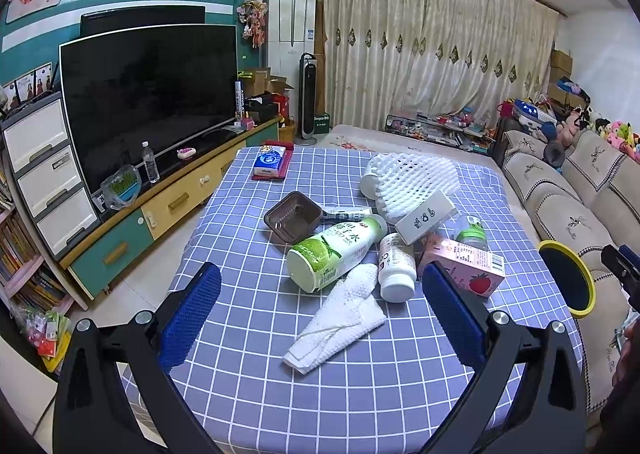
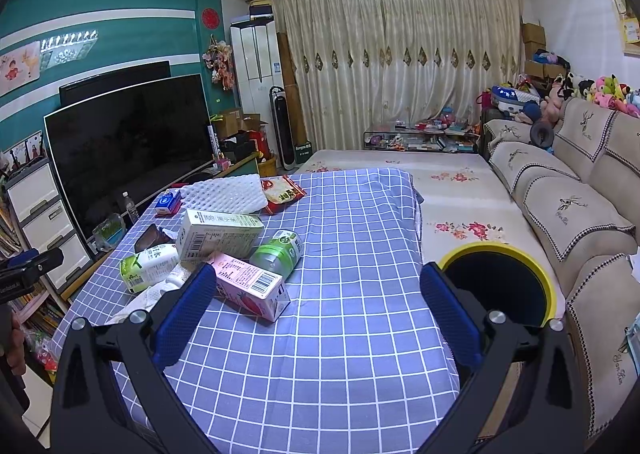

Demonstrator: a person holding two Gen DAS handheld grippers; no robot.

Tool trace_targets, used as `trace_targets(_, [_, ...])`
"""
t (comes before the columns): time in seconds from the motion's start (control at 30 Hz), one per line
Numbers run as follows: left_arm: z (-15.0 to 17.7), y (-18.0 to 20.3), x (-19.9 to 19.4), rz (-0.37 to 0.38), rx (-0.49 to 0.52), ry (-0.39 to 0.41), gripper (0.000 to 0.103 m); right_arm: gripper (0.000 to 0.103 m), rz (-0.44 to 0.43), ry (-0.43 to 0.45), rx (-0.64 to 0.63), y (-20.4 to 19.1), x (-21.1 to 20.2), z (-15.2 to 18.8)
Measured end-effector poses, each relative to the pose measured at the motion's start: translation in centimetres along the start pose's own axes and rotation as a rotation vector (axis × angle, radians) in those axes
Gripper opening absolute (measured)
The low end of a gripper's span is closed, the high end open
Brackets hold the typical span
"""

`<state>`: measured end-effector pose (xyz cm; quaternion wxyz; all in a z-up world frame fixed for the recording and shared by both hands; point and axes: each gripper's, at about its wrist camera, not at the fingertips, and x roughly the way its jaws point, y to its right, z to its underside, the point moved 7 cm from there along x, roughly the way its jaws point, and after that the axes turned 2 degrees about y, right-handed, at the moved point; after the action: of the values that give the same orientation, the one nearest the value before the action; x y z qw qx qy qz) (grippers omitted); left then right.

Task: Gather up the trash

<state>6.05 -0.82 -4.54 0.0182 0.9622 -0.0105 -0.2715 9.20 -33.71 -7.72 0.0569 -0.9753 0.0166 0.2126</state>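
blue checked cloth covers the table under both my grippers. my left gripper hovers with jaws spread wide and nothing between them, just above a crumpled white napkin. my right gripper is likewise agape and empty, its left finger beside the pink strawberry carton. past these i see the trash heap: a green-labelled bottle, a brown plastic tray, white foam netting. off the table's right edge sits a yellow-rimmed bin.
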Motion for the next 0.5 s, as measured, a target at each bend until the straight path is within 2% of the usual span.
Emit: trace_targets(0.5, [0.13, 0.23, 0.0, 0.002, 0.004, -0.003, 0.099, 0.097, -0.002, -0.009, 0.003, -0.09, 0.6, 0.72])
